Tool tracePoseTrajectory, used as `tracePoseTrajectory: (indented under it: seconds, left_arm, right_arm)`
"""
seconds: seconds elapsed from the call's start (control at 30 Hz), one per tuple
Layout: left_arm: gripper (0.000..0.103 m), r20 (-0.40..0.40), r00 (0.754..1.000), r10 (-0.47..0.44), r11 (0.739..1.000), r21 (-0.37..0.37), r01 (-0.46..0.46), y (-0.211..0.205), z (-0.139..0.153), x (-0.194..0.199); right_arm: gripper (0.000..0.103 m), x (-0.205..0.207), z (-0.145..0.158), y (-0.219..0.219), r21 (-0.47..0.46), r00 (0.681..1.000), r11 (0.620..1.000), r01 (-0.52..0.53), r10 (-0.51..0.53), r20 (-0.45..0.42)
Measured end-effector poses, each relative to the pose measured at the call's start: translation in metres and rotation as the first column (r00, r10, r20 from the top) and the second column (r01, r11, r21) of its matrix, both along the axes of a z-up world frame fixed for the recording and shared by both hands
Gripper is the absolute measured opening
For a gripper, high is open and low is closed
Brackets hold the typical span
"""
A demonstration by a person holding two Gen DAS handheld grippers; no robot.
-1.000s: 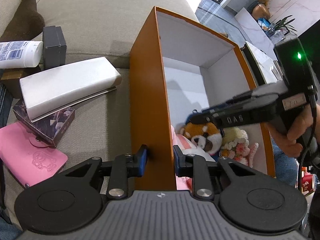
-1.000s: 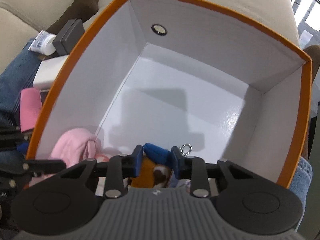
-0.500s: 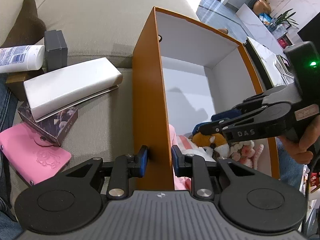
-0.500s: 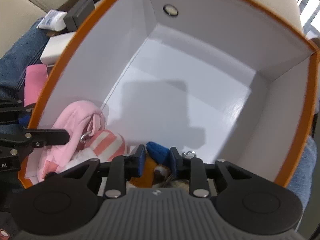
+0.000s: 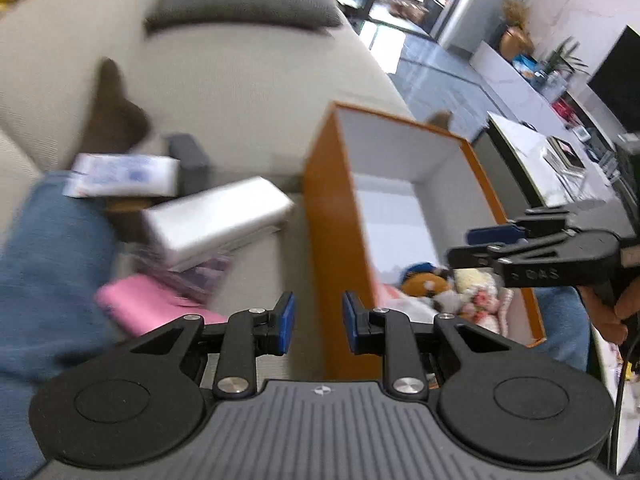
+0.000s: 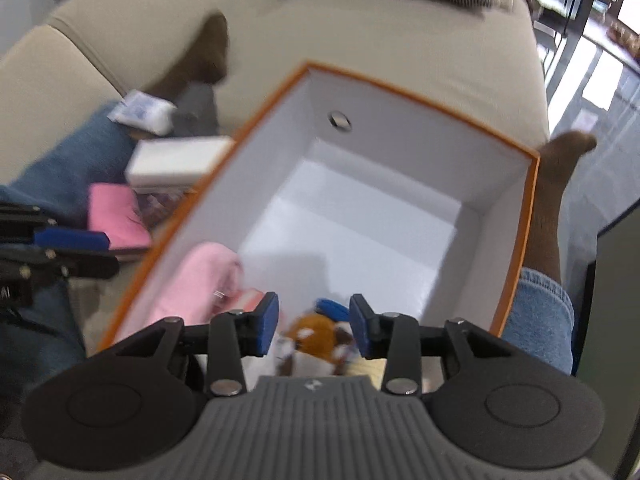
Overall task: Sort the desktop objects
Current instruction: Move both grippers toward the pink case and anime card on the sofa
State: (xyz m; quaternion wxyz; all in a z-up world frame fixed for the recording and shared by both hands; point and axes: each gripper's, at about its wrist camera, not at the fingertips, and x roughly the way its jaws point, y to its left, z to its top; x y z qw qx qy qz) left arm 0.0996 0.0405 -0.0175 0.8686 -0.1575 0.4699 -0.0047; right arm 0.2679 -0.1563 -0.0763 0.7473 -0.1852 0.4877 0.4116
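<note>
An orange box (image 5: 332, 216) with a white inside (image 6: 360, 216) stands on a beige sofa. A red panda plush (image 5: 424, 284) (image 6: 316, 332), a pink plush (image 6: 200, 280) and a knitted toy (image 5: 480, 292) lie in its near end. My left gripper (image 5: 317, 324) is open, its jaws apart on either side of the box's left wall. My right gripper (image 6: 313, 326) is open and empty above the panda plush; it also shows in the left wrist view (image 5: 500, 240) over the box's right rim.
Left of the box lie a white box (image 5: 216, 220), a pink pouch (image 5: 144, 308), a white tube (image 5: 124, 176) and a dark grey box (image 5: 188, 156). A leg in jeans (image 5: 48, 280) is at the left, another (image 6: 536, 312) at the right.
Both grippers have opened and pulled back and up. The right one has let go of the red panda plush, which now lies in the box. The left one has let go of the box wall.
</note>
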Motion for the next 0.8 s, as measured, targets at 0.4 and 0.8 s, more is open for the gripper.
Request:
tracePoseTrajectory:
  seconds: [0.4,0.8]
  left_arm:
    - [0.032,-0.053,0.978,0.201,0.979,-0.027,-0.203,0.084,0.005,-0.042]
    - [0.054,-0.220,0.913,0.343,0.921,-0.110,-0.373,0.096,-0.065,-0.014]
  right_arm:
    - [0.049,-0.066,0.030,0.057,0.153,0.976,0.971,-0.186,0.165,0.141]
    - [0.043,-0.094,-0.011,0.141,-0.031,0.891,0.902,-0.431,0.430,0.146]
